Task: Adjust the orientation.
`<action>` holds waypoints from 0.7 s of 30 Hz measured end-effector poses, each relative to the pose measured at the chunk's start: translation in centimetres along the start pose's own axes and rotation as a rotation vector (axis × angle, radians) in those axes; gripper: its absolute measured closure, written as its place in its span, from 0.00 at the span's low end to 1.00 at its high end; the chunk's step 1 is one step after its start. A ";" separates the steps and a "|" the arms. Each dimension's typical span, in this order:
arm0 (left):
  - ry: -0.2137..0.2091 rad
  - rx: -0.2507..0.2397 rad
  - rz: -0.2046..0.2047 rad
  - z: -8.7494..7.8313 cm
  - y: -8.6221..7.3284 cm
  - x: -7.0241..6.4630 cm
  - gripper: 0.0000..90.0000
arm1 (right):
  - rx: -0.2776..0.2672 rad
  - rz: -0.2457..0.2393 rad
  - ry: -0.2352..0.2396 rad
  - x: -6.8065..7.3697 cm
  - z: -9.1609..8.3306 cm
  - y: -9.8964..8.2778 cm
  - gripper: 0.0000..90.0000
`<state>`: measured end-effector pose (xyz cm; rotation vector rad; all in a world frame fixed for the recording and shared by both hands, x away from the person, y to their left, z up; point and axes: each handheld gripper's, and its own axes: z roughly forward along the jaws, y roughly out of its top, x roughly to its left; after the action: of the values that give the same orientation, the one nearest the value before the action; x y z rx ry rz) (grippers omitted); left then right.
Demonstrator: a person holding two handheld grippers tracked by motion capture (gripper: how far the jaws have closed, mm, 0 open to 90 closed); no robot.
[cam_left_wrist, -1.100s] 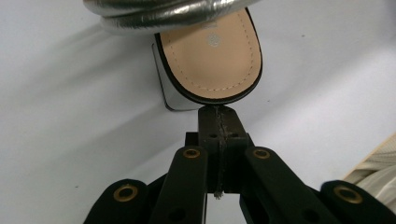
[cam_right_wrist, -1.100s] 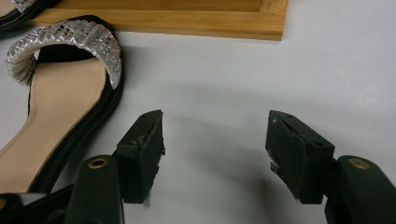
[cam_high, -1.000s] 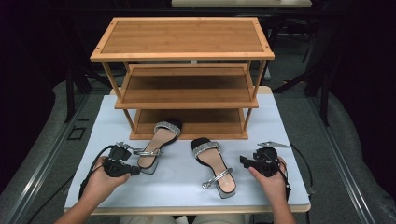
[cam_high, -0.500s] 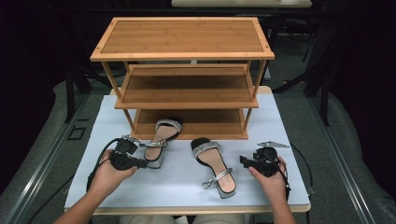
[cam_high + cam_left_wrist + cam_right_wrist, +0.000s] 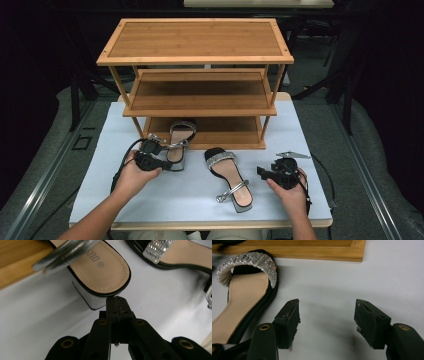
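left hand-held gripper (image 5: pixel 117 305): pressed together, tips at sandal (image 5: pixel 100 267) heel | right hand-held gripper (image 5: pixel 327 312): spread

Only one legible marking: letters "DUS", upside down and cut off by a silver strap (image 5: pixel 66 253), printed on the tan insole of the sandal (image 5: pixel 105 270) in the left gripper view, near the heel end. Beside those letters, a small round flower-like emblem stamped into the same insole. Rest of the brand word hidden under the strap. No readable text on the other sandal (image 5: pixel 228 176), the wooden rack (image 5: pixel 195 50), or the surface (image 5: pixel 310 130) in any view.
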<state>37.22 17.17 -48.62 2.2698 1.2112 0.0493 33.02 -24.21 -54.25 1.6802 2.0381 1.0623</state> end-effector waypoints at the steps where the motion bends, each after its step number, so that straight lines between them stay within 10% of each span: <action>1: 0.009 -0.001 0.000 0.1 0.5 0.0 1.00 | -0.002 0.000 -0.001 0.0 0.0 0.0 0.40; 21: 0.054 0.008 -0.036 2.5 4.2 1.7 1.00 | -0.011 0.009 0.006 -0.1 -0.1 0.0 0.41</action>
<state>42.15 15.54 -49.01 2.2660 1.2815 0.0925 32.98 -24.32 -54.20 1.6842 2.0263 1.0803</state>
